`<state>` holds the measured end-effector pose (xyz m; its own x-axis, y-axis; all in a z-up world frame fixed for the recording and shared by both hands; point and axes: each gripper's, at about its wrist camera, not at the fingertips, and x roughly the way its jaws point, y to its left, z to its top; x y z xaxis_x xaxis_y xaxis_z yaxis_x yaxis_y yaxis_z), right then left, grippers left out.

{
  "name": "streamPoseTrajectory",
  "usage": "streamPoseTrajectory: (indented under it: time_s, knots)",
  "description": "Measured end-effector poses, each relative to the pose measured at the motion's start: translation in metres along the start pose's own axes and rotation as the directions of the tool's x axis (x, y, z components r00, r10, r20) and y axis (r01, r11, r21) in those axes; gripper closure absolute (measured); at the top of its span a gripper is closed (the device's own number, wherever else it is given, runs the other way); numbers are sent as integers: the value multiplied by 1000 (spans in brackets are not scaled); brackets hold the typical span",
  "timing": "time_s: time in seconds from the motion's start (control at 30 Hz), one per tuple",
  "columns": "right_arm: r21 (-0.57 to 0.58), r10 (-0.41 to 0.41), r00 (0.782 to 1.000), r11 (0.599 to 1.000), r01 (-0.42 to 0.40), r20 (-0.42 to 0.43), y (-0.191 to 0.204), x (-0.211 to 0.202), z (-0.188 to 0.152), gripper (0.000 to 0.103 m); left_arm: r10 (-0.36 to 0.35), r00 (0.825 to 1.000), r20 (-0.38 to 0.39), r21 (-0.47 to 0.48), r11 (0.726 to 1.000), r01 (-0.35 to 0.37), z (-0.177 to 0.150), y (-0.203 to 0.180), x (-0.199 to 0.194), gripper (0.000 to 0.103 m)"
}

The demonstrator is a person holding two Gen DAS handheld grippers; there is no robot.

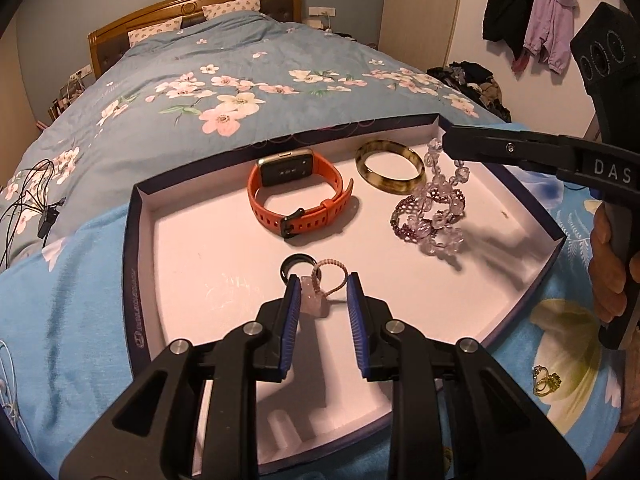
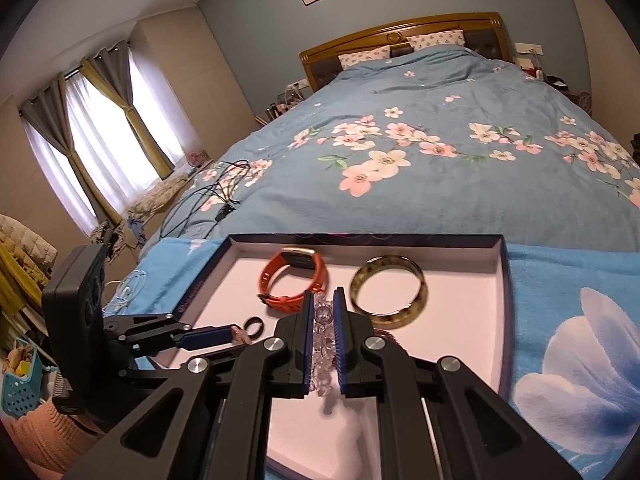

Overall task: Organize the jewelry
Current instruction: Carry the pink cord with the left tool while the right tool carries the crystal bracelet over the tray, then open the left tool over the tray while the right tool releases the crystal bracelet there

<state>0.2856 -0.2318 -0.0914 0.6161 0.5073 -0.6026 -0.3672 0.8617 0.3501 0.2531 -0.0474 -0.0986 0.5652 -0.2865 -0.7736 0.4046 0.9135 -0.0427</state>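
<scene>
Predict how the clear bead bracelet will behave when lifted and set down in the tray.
The clear bead bracelet dangles in loops, so probably floppy. Faceted beads look smooth, possibly slippery. It may pile unevenly onto the purple bracelet below.

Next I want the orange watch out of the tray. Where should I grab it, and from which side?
Take the orange watch by its near strap arc beside the black buckle. It stands on edge, the loop opening upward, so come from above with one finger inside the loop and one outside.

Floral blue duvet, tangled black cables, coats on wall hooks.
</scene>
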Motion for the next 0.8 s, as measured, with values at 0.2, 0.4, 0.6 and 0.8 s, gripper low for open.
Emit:
streamPoseTrajectory:
  time_s: [0.2,0.4,0.6,0.8]
  knots:
    - [7,-28,1000,1000,28,-12,-8,3,-1,93,-2,1000,-3,0,1000,2,1,0,2,78]
    - [10,-55,998,998,55,-23,-12,4,-3,93,1,1000,-1,1,1000,-1,1,0,2,77]
    - [7,-77,997,997,78,-27,-11,-3,-5,84,-1,999,33,7,1000,1,4,0,-6,65]
    - [-22,-77,997,997,77,2,-1,-27,-11,75,20,992,123,31,999,-24,4,-6,-40,53]
